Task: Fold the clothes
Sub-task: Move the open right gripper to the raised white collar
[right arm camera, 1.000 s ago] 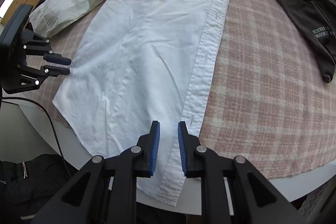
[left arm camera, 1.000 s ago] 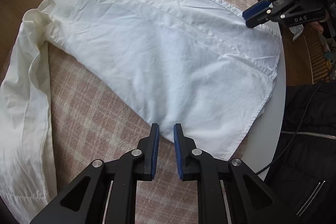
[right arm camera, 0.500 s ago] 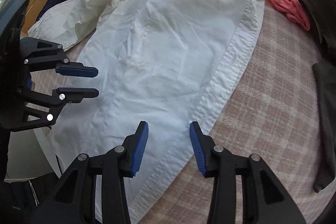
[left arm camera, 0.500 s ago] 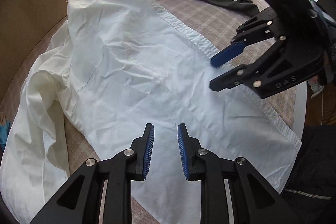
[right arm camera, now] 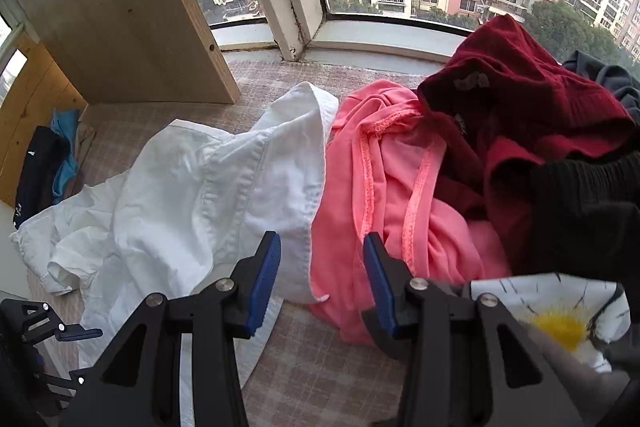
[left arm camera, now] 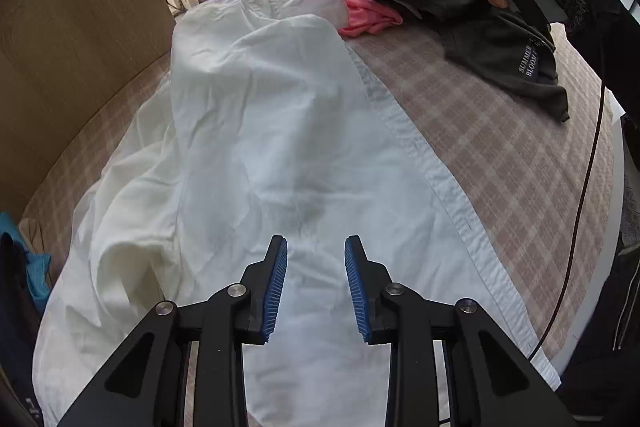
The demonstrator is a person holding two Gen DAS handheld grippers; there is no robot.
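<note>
White shirt (left arm camera: 260, 155) spread flat on desk (left arm camera: 500, 131), collar (right arm camera: 280, 131) far end by pink top (right arm camera: 384, 195). Thin, floppy cotton, bound to sag; best pinched at collar or placket (left arm camera: 432, 163). Left gripper (left arm camera: 316, 279) jaws opening, empty, over shirt. Right gripper (right arm camera: 322, 275) jaws opening, empty, near collar.

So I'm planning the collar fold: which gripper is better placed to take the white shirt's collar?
Right. The right gripper hangs open over the white shirt's collar; the left gripper is over the shirt's body.
</note>
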